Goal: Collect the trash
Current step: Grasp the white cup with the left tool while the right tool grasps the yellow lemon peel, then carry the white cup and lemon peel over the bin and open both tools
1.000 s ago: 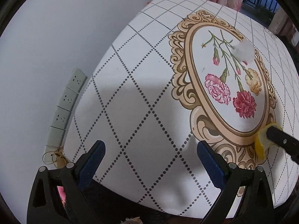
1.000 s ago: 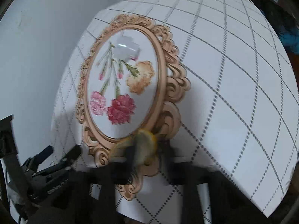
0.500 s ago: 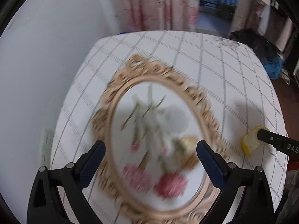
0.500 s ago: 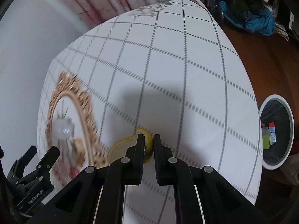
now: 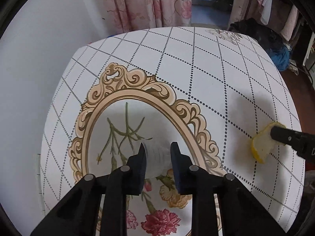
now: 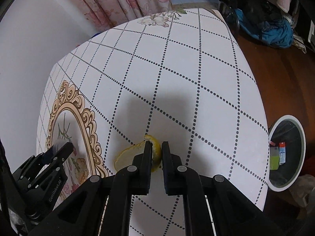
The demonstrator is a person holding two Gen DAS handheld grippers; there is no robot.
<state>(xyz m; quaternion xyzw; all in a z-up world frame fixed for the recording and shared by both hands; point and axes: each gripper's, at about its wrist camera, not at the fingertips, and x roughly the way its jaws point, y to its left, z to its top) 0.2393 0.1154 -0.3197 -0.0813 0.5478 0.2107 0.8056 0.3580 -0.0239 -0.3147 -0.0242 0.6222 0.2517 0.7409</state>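
Note:
A white crumpled wad (image 5: 157,155) lies on the oval flower print of the tablecloth (image 5: 196,68). My left gripper (image 5: 158,150) is closed in on it, one finger against each side. In the right wrist view that gripper (image 6: 63,147) sits low at the left with a bit of white at its tips. A yellow fruit peel (image 6: 126,157) is pinched in my right gripper (image 6: 156,149), just above the cloth (image 6: 177,68). The left wrist view shows the peel (image 5: 261,145) near the table's right edge, with the right gripper's tip (image 5: 276,131) on it.
A round bin with a white rim (image 6: 288,116) stands on the wooden floor past the table's right edge, with packaging inside. A white wall runs along the left. Pink curtains (image 5: 153,2) hang behind the table. A blue and black bag (image 6: 265,25) lies on the floor.
My left gripper has swung over the flower print to the white wad and closed from wide open onto it. My right gripper has carried the peel off the print toward the right edge.

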